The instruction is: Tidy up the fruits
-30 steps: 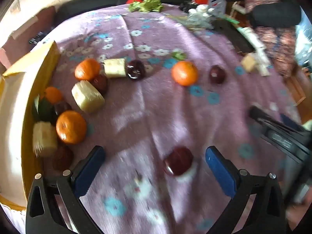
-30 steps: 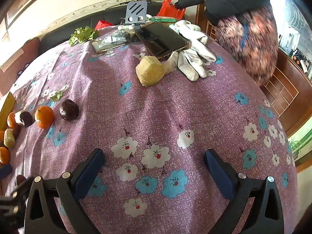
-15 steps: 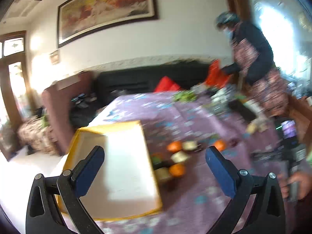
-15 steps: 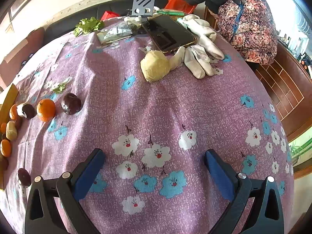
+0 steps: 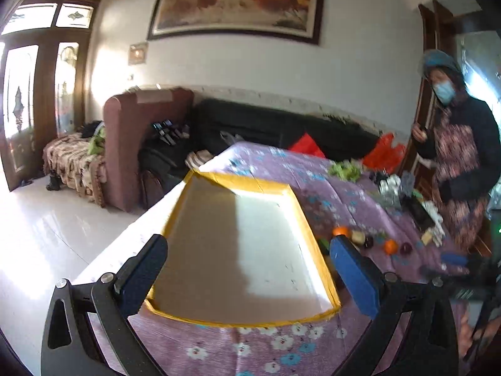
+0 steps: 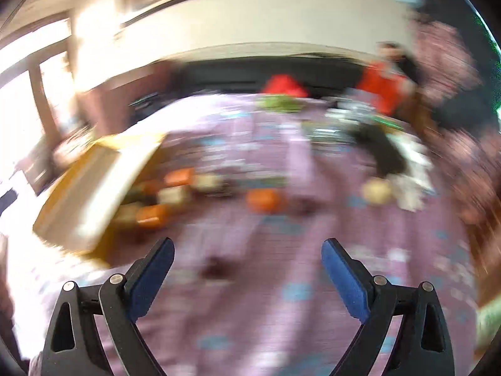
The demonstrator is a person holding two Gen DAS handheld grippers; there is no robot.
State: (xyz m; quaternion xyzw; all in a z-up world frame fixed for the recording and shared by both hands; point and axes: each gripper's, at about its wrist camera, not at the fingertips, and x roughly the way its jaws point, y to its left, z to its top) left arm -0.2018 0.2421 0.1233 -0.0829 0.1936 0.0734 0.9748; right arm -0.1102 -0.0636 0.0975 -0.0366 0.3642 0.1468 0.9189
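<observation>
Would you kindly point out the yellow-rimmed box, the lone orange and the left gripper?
yellow-rimmed box (image 5: pixel 313 244): left wrist view, on its right yellow rim.
lone orange (image 5: pixel 390 246): left wrist view, middle of the fruit.
left gripper (image 5: pixel 247 266): left wrist view, midway between its fingertips.

Daylight enters through the glazed doors (image 5: pixel 37 72) at left, producing glare on the white floor (image 5: pixel 47 238). A shadow covers the left half of the box (image 5: pixel 238 250) interior. Fisheye distortion bends all edges. The right wrist view is heavily motion-blurred; the tablecloth (image 6: pixel 281 219) and fruit are smeared.
</observation>
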